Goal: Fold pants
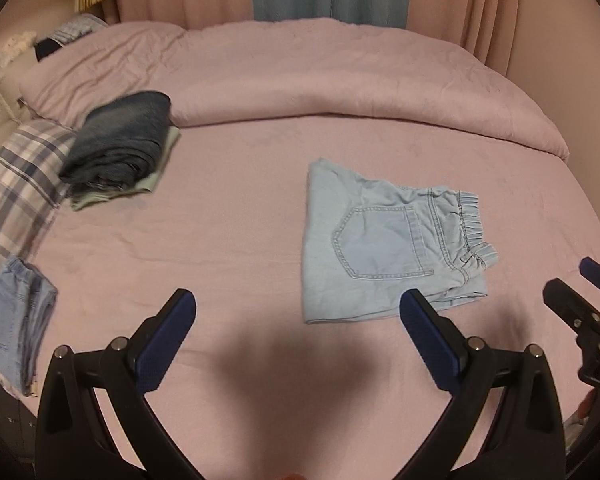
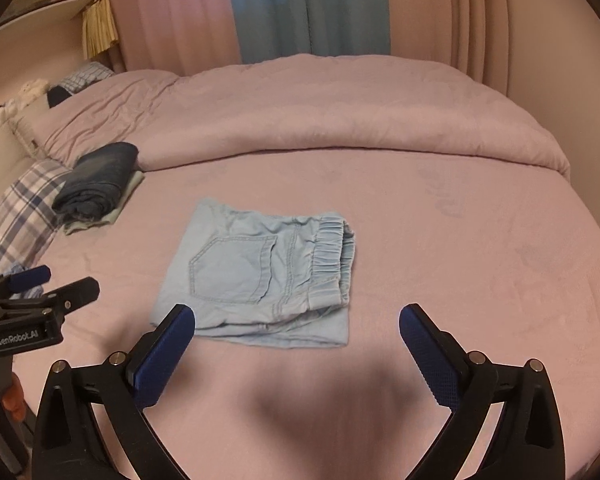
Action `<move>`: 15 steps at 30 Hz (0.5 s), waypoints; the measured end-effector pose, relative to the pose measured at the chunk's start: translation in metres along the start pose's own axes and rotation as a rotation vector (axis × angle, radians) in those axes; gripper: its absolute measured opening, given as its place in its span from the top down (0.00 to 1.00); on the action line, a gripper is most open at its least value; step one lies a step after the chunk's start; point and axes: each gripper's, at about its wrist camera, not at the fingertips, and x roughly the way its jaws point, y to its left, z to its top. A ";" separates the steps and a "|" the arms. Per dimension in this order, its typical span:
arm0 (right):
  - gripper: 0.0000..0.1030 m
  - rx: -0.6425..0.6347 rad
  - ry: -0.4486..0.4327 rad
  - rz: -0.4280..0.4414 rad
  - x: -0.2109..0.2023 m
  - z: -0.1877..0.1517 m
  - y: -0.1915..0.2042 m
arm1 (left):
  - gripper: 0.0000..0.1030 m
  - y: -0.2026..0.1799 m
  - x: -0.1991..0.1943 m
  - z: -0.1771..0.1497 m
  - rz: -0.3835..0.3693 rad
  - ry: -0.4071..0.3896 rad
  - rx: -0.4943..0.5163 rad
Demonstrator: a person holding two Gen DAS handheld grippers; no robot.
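Pink bedding (image 1: 236,216) fills the left wrist view, where the left gripper (image 1: 298,308) gapes empty just short of the folded pale-blue pants (image 1: 384,240), while the right wrist view shows the right gripper (image 2: 297,322) likewise spread wide, nothing held, over the pants' near edge.

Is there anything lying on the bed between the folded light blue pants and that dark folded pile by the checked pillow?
Nothing: between the light blue pants and the dark pile only bare pink sheet shows, clearest in the right wrist view.
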 end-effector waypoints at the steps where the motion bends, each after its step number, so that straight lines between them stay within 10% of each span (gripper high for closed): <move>1: 0.01 0.001 -0.005 0.003 -0.004 -0.001 0.001 | 0.01 0.000 -0.003 -0.001 0.009 -0.008 0.004; 15: 0.01 -0.017 -0.061 0.008 -0.032 -0.004 0.011 | 0.01 -0.012 -0.016 -0.018 0.041 -0.027 0.046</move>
